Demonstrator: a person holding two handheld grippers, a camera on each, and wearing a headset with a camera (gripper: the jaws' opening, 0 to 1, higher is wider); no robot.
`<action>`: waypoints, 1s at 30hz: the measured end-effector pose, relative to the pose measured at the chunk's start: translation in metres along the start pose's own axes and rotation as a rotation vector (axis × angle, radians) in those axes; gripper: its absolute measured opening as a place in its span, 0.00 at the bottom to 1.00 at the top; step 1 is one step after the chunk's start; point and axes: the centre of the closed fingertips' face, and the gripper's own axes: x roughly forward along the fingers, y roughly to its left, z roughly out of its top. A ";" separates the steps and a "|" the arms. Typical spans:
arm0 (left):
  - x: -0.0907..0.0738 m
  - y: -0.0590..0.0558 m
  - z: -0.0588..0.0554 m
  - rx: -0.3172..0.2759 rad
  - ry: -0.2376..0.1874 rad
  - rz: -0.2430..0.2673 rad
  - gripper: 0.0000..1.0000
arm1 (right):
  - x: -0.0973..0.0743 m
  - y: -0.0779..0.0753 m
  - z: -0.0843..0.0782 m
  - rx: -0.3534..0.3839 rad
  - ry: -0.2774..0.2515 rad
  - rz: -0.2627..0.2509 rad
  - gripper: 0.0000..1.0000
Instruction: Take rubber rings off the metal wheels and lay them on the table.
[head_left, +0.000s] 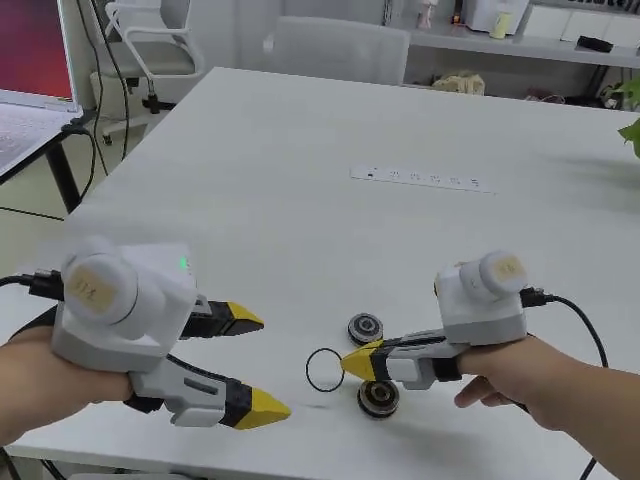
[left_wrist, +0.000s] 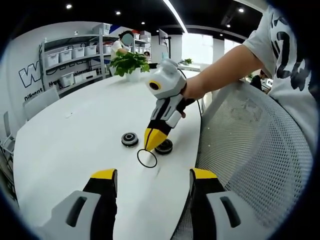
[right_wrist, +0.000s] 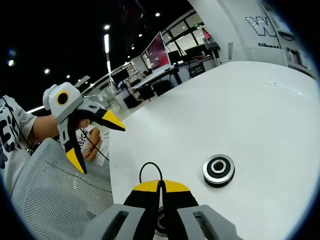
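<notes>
The ring (head_left: 324, 370) is a thin black loop, round and unkinked. Its edge is pinched at the tips of the right claw (head_left: 355, 362), whose jaws are pressed together. The loop sticks out ahead of those tips, roughly flat and low over the table (head_left: 300, 200). Whether it touches the top I cannot tell. From the right claw's own camera the loop (right_wrist: 150, 170) rises straight out of the closed yellow tips (right_wrist: 160, 186).

Two wheels sit close by. The near wheel (head_left: 379, 397) lies just under the right claw's jaws, partly hidden by them. The far wheel (head_left: 365, 327) lies just beyond the jaws, a dark tyre round a bright metal hub (right_wrist: 218, 170).

The right hand (head_left: 500, 375) holds its claw nearly level, pointing across at the left claw (head_left: 255, 362). The left hand (head_left: 40, 380) holds that claw level too, rolled so one jaw is above the other. Its jaws are spread wide and hold nothing. They aim at the ring (left_wrist: 147, 158), which lies a little ahead of their tips (left_wrist: 153, 175).
</notes>
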 end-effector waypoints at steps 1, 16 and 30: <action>0.000 0.000 0.000 -0.002 0.000 0.000 0.57 | 0.000 0.000 0.000 0.003 -0.003 -0.003 0.00; -0.001 0.000 -0.005 -0.017 0.004 0.002 0.60 | 0.008 -0.011 -0.003 -0.010 0.004 -0.063 0.00; 0.005 0.002 -0.006 -0.018 0.017 -0.010 0.59 | 0.004 -0.013 -0.003 -0.015 -0.005 -0.063 0.10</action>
